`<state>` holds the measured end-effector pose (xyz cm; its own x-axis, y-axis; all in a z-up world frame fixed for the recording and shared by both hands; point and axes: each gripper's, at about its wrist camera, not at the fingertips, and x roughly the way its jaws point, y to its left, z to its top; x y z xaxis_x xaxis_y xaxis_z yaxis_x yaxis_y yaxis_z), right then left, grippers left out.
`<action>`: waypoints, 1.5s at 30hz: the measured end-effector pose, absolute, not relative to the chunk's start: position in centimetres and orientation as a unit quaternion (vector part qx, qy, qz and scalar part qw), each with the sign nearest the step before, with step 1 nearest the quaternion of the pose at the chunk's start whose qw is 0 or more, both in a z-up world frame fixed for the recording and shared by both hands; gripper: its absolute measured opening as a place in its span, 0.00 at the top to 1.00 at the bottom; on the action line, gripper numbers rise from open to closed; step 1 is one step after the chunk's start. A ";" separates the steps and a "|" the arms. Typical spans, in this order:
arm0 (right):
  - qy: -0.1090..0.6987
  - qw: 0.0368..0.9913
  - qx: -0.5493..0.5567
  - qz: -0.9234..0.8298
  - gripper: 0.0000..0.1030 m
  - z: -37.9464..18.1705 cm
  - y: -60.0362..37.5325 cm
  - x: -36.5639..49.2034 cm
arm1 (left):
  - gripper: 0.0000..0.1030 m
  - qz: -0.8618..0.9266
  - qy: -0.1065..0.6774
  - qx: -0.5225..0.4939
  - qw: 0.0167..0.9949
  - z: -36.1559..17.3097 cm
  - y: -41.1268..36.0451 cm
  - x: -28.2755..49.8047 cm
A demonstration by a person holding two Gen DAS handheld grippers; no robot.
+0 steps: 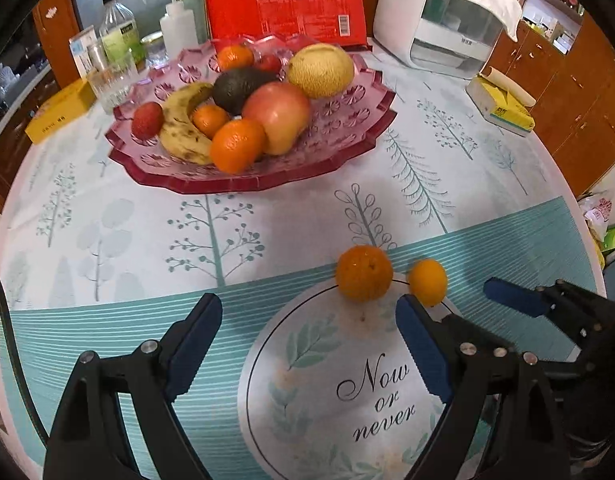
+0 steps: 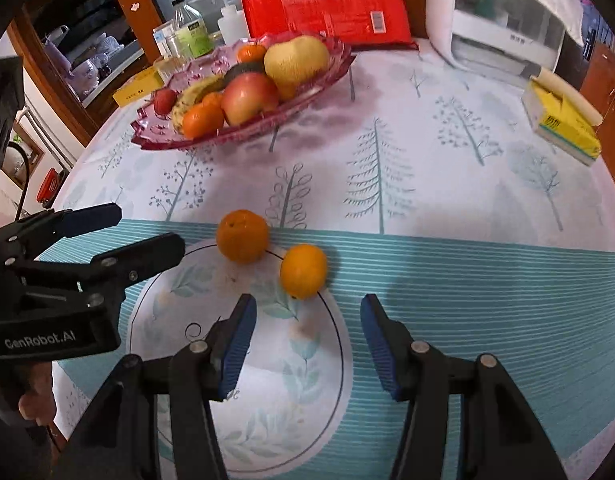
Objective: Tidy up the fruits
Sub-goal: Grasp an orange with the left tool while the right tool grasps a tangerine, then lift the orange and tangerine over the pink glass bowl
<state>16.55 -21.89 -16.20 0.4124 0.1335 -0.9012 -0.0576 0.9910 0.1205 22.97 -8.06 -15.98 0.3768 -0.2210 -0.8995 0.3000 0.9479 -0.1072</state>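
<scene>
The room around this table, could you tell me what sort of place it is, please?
Most likely a home dining room: a patterned tablecloth carries a pink glass fruit dish, wooden cabinets line the wall, and a white countertop appliance stands behind.

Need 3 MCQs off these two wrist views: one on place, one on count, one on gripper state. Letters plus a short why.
1. Where is the banana?
A. pink fruit tray
B. tablecloth
C. yellow box

2. How many oranges lie loose on the tablecloth?
A. one
B. two
C. four

3. The right gripper is:
A. shut on an orange
B. shut, empty
C. open

Key: 1 A, it lies among the tray's fruit. 2 B, a larger orange and a smaller orange sit near the round print. 3 C, its fingers stand apart, nothing between them.
</scene>
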 end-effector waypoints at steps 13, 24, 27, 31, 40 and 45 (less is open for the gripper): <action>0.551 0.833 0.028 0.055 0.69 -19.2 -20.7 18.7 | 0.15 -0.168 0.552 0.025 0.817 -18.2 -9.2 24.7; 0.549 0.833 0.045 0.054 0.71 -19.2 -22.1 18.9 | 0.28 -0.179 0.567 0.024 0.804 -20.1 -11.7 25.7; 0.548 0.833 0.050 0.052 0.71 -19.2 -22.5 18.8 | 0.38 -0.180 0.570 0.025 0.801 -20.6 -12.3 25.8; 0.548 0.833 0.055 0.052 0.71 -19.1 -22.8 18.7 | 0.55 -0.186 0.571 0.025 0.799 -21.0 -13.0 25.7; 0.546 0.834 0.049 0.060 0.72 -18.8 -22.4 18.3 | 0.62 -0.182 0.566 0.027 0.804 -20.4 -12.7 24.9; 0.538 0.839 0.041 0.068 0.72 -17.7 -21.9 18.1 | 0.62 -0.174 0.556 0.013 0.812 -18.7 -10.2 24.0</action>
